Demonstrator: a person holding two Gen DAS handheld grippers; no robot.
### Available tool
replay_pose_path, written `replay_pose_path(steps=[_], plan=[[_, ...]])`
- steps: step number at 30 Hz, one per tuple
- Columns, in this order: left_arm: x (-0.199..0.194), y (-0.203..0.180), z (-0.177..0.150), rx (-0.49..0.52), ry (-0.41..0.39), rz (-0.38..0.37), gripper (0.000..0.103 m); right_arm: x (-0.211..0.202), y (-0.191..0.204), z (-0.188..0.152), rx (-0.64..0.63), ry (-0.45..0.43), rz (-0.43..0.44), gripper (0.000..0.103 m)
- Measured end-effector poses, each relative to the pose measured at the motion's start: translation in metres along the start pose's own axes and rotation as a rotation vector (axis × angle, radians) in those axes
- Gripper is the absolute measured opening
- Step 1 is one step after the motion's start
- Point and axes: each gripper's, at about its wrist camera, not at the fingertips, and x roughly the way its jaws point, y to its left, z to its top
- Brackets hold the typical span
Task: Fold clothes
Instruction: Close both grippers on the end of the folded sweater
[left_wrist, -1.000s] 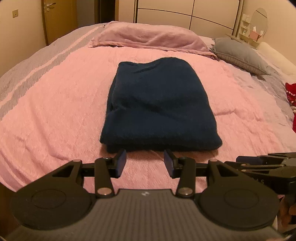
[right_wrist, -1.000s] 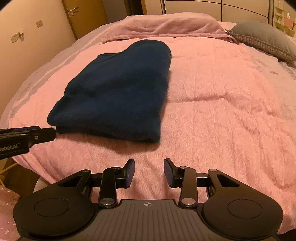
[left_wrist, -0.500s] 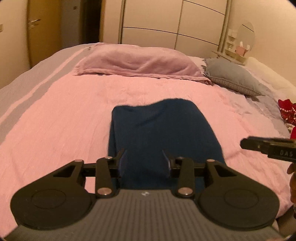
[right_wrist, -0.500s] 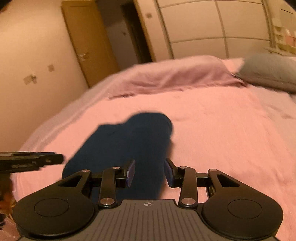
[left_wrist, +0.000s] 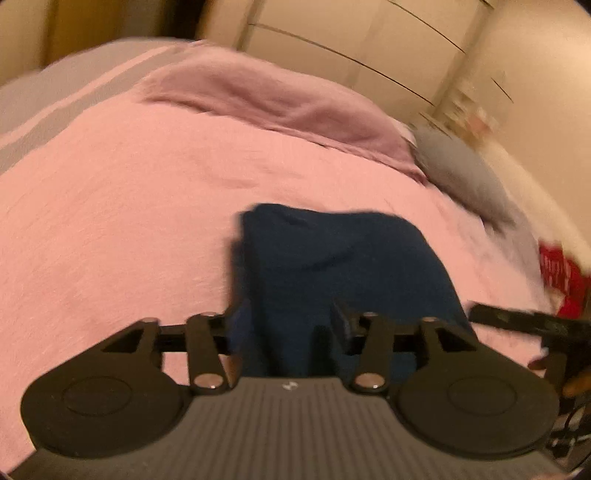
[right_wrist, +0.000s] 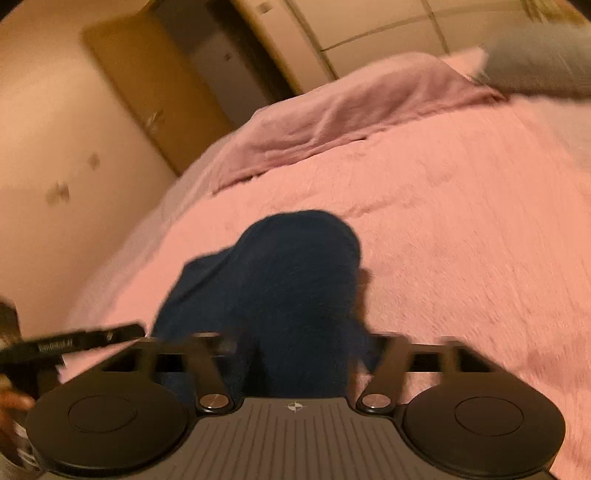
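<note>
Here the folded navy garment lies on the pink bedspread near the foot of the bed, below the mauve pillow, and both claws sit low over its near edge. The left claw is opening, with the garment's near left corner lying between its fingers; the blur makes it hard to say whether the pads touch the cloth, but they do not look pressed on it. The right claw is also opening and stands wide, straddling the near right part of the bundle without pinching it. The main risk, as I judge it, is an uneven pick: if one claw closes on only the top layer while the other takes the whole thickness, the fold would peel open when lifted. A close that dips too deep could also catch the bedspread along with the garment and drag it up. The two claws are near each other, the right one's finger showing at the left view's edge, so crossing paths could knock them together. The motion blur suggests speed, which makes a mistimed close likelier.
</note>
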Motion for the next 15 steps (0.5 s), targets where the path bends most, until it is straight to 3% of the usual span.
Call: replay_pose_path(steps=[1, 7, 9, 15], plan=[[0.0, 0.014, -0.001, -0.066, 0.014, -0.031, 0.053, -0.004, -0.008, 0.001, 0.043, 0.004, 0.027, 0.095], [0.036, 0.075, -0.022, -0.483, 0.111, -0.254, 0.058, 0.009, -0.047, -0.008, 0.315, 0.069, 0.138, 0.095], [0.047, 0.082, -0.026, -0.543, 0.117, -0.292, 0.058, 0.018, -0.055, -0.009, 0.383, 0.093, 0.162, 0.095], [0.077, 0.074, -0.015, -0.495, 0.156, -0.369, 0.055, 0.048, -0.064, -0.003, 0.48, 0.123, 0.184, 0.095]])
